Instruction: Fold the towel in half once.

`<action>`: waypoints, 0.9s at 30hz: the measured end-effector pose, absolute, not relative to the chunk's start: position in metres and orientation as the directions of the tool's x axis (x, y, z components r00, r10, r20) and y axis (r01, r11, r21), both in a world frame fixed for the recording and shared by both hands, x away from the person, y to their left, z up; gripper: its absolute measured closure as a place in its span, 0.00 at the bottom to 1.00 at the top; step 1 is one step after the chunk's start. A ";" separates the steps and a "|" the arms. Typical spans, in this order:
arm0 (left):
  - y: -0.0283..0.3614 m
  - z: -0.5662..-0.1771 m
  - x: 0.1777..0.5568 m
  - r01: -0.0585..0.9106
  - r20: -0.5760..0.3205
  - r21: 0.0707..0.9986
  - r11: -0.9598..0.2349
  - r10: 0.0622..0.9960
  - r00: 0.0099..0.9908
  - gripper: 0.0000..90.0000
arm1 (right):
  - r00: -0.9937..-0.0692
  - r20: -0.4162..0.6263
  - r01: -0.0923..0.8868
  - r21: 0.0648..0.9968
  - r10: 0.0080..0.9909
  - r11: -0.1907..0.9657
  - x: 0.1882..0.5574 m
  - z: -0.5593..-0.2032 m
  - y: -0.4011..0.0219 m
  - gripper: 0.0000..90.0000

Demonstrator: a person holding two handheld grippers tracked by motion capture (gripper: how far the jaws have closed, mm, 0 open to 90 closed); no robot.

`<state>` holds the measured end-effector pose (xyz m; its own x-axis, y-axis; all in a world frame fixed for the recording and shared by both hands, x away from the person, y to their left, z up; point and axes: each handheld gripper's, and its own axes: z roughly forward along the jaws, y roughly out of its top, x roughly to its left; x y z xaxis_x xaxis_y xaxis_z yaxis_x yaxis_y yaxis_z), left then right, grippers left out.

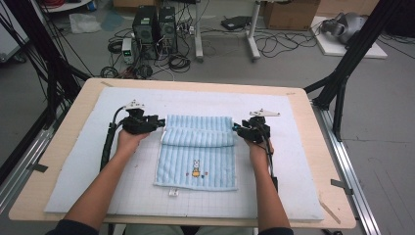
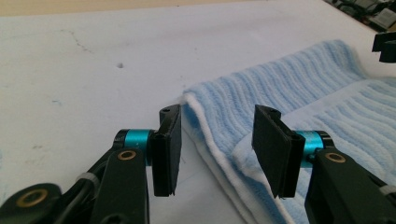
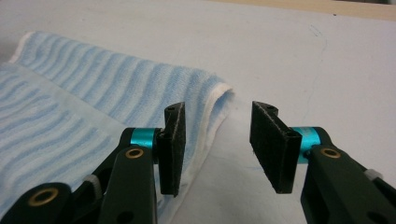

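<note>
The soft, limp towel [image 1: 198, 147] (best pinched at its folded corners) lies unheld between both half-open hand-held grippers [image 1: 157, 123] [image 1: 237, 128].

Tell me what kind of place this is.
Probably a lab or workshop set up for recording: computer towers and loose cables on the floor, black frame struts flanking a wooden table.

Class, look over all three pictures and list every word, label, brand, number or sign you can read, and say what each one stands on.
No readable text in any view.
Blue towel: a small embroidered figure, a picture and not lettering.
White tag at the towel's near edge: too small to read.
Computer towers on the floor beyond the table: any markings too small and blurred to read.
</note>
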<state>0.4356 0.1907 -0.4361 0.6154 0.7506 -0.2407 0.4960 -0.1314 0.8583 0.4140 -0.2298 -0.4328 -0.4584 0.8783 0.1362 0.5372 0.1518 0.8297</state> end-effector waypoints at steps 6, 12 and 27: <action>0.169 -0.445 0.434 0.461 -0.154 0.850 -0.256 0.715 0.682 0.64 | -0.471 0.142 0.534 0.832 0.871 0.153 0.405 -0.428 -0.232 0.60; 0.160 -0.449 0.431 0.455 -0.093 0.819 -0.350 0.701 0.707 0.79 | -0.489 0.136 0.519 0.839 0.862 0.162 0.400 -0.422 -0.233 0.59; 0.170 -0.433 0.415 0.436 -0.155 0.859 -0.268 0.675 0.721 0.94 | -0.583 0.229 0.609 0.758 0.780 0.233 0.398 -0.429 -0.220 0.62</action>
<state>0.4155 0.1700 -0.4333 0.7214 0.6749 -0.1554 0.4359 -0.2681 0.8591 0.3977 -0.2198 -0.4294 -0.5830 0.7796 0.2287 0.6094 0.2335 0.7577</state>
